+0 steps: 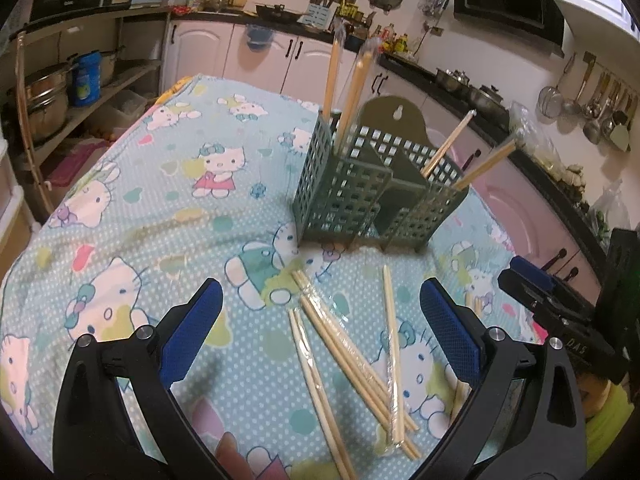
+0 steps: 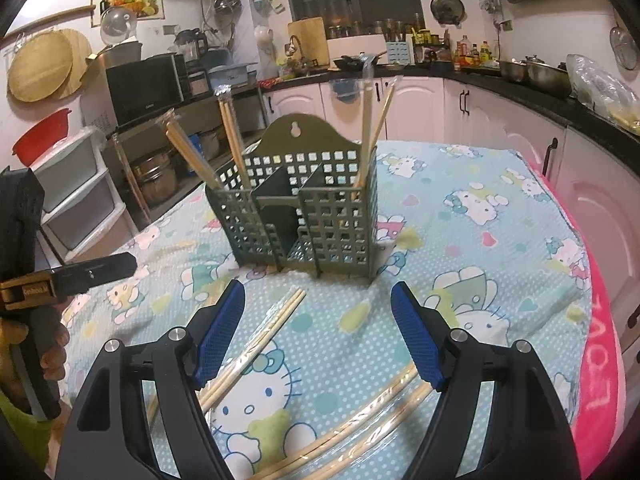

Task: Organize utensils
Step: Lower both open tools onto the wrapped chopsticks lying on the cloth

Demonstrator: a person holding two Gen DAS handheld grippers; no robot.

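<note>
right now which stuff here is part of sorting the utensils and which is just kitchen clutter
For the job:
- wrapped chopsticks lying on the cloth
- green utensil holder, with chopsticks already standing in its side compartments
- left hand-held gripper and right hand-held gripper, both open

Just lying about:
- microwave
- pots on the counter
- red basin
- hanging ladles

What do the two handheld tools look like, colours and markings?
Both match: the left tool and right tool have glossy black, triangular cut-out finger arms with round silver pivot screws and blue cross-hatched pads. Seen from the other camera, each body is black with small lettering, illegible here. A yellow-green sleeve shows at the frame edge.
</note>
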